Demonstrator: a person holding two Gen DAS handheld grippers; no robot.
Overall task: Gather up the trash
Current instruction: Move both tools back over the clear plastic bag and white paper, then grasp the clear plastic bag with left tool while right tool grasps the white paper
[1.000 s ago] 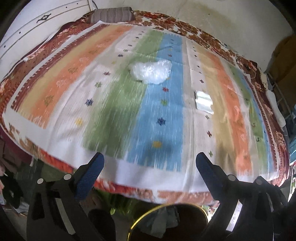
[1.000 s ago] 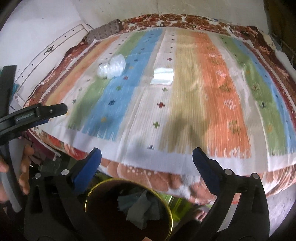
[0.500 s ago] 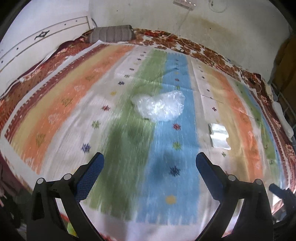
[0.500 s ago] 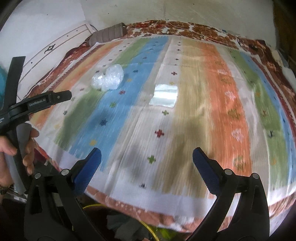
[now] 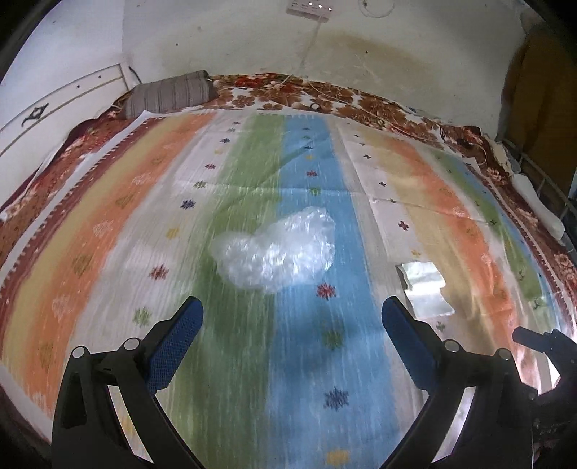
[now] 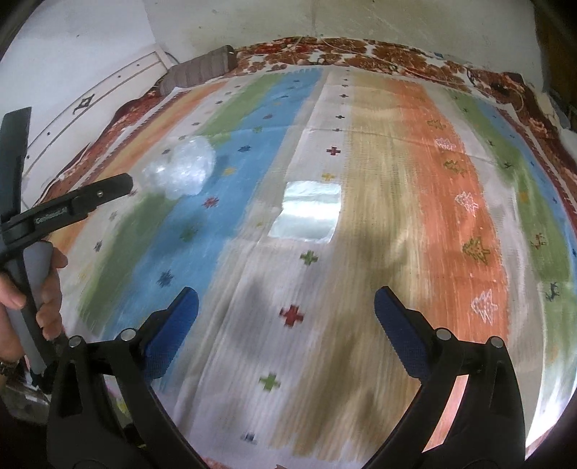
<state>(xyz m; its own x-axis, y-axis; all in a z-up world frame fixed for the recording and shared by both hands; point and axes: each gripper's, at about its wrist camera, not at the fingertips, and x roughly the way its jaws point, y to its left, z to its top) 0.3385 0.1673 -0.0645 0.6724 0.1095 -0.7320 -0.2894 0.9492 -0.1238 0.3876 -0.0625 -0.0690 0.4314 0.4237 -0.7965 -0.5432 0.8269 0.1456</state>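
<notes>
A crumpled clear plastic bag [image 5: 281,252] lies on the green and blue stripes of the striped bedspread [image 5: 108,231]. My left gripper [image 5: 292,326] is open and empty, just short of the bag. A flat clear plastic wrapper [image 5: 423,286] lies to the bag's right. In the right wrist view the wrapper [image 6: 306,214] lies ahead of my open, empty right gripper [image 6: 286,312], and the bag [image 6: 180,171] sits far left, beside the left gripper's arm [image 6: 72,205].
A grey striped pillow [image 5: 169,93] lies at the head of the bed by the white headboard [image 5: 54,108]. A floral blanket [image 5: 324,99] borders the bedspread. A cable [image 5: 360,108] trails along the far edge below a wall socket [image 5: 308,8].
Both grippers have moved forward from the bed's near edge out over the bedspread. The bin with the yellow rim has dropped out of view. The bag and wrapper appear closer.
</notes>
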